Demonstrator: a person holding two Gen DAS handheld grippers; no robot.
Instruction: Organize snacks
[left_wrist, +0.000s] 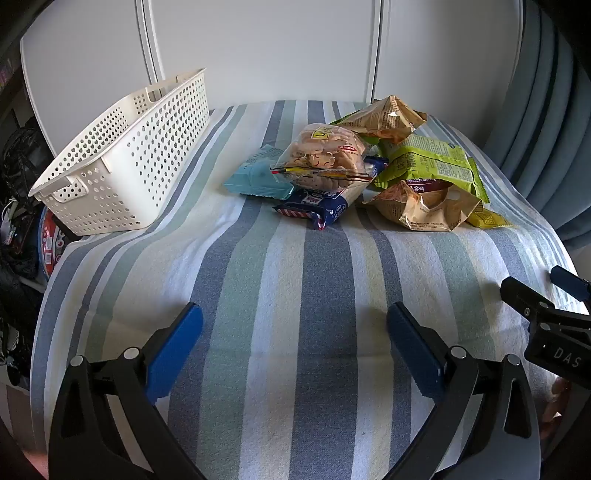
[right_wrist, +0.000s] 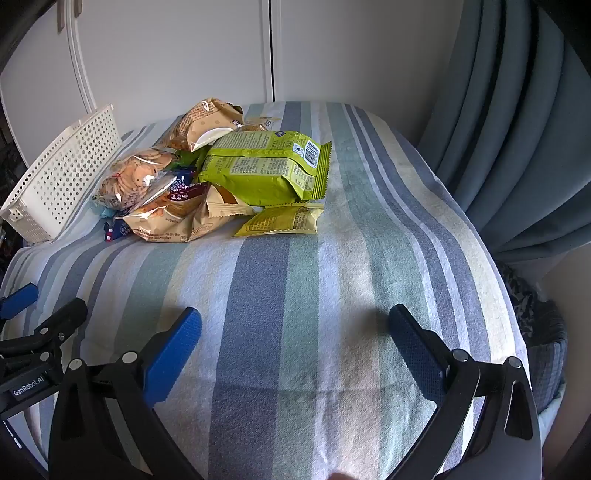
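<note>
A pile of snack packets lies at the far side of the striped cloth: a clear bag of round crackers (left_wrist: 325, 155) (right_wrist: 136, 173), a light blue packet (left_wrist: 255, 177), a dark blue packet (left_wrist: 317, 208), a large green bag (left_wrist: 428, 166) (right_wrist: 266, 170), tan bags (left_wrist: 424, 206) (right_wrist: 177, 218) and a small yellow-green packet (right_wrist: 284, 221). A white perforated basket (left_wrist: 125, 155) (right_wrist: 59, 177), with nothing seen inside, stands left of the pile. My left gripper (left_wrist: 295, 321) and right gripper (right_wrist: 295, 325) both hover open over bare cloth near the front, well short of the snacks.
The striped cloth (left_wrist: 295, 277) (right_wrist: 332, 277) covers a table that drops off at left and right. White cabinet doors (left_wrist: 258, 48) stand behind. A blue-grey curtain (right_wrist: 517, 129) hangs at the right. Dark clutter (left_wrist: 18, 192) sits left of the table.
</note>
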